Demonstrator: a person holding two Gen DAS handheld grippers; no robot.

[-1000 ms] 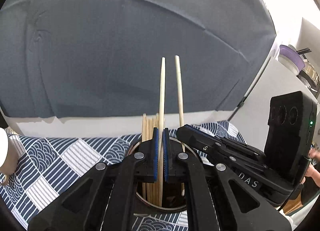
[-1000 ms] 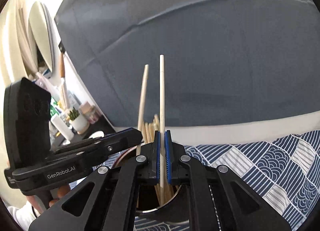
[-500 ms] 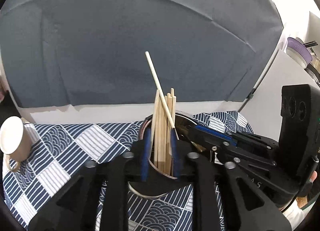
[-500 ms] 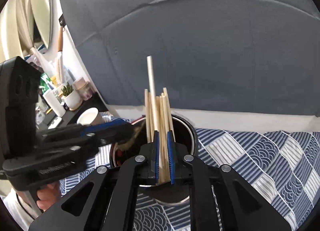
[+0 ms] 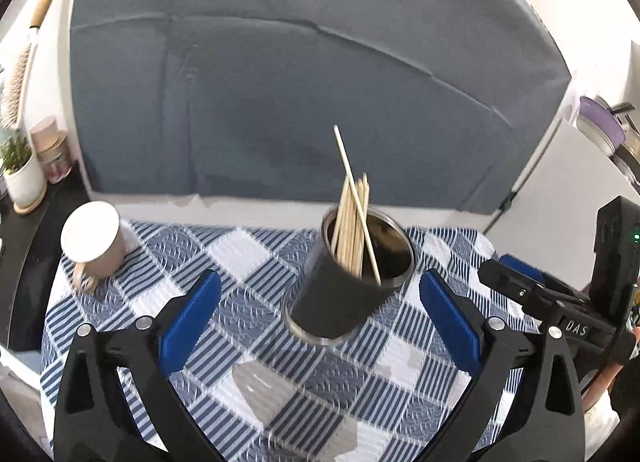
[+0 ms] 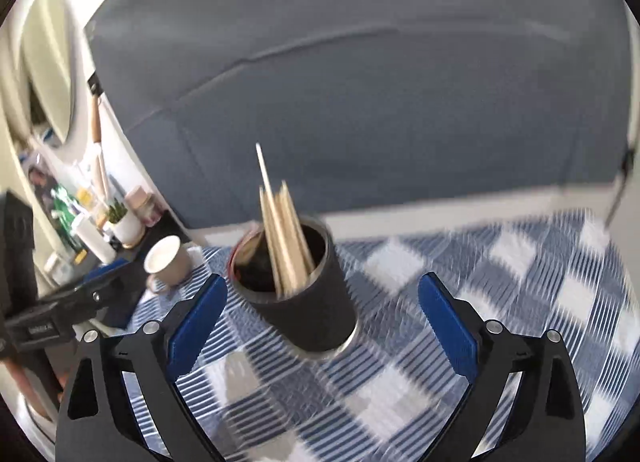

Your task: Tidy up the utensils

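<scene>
A dark cylindrical metal holder (image 5: 348, 290) stands on the blue-and-white patterned cloth (image 5: 248, 262), with pale wooden chopsticks (image 5: 354, 221) upright inside it. The left gripper (image 5: 320, 314) and right gripper (image 6: 320, 314) have just been opening; both jaws are wide apart, empty, just before the holder.

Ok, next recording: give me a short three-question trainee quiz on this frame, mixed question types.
1. True or false: the left gripper grips a chopstick.
2. Where are the pale wooden chopsticks? A) flat on the blue-and-white patterned tablecloth B) standing in the dark cylindrical metal holder C) in the beige paper cup
3. Fill in: the right gripper has jaws that are ____.

Key: 1 false; 2 B; 3 open. Both grippers' jaws have just been opening, nothing between them.
</scene>
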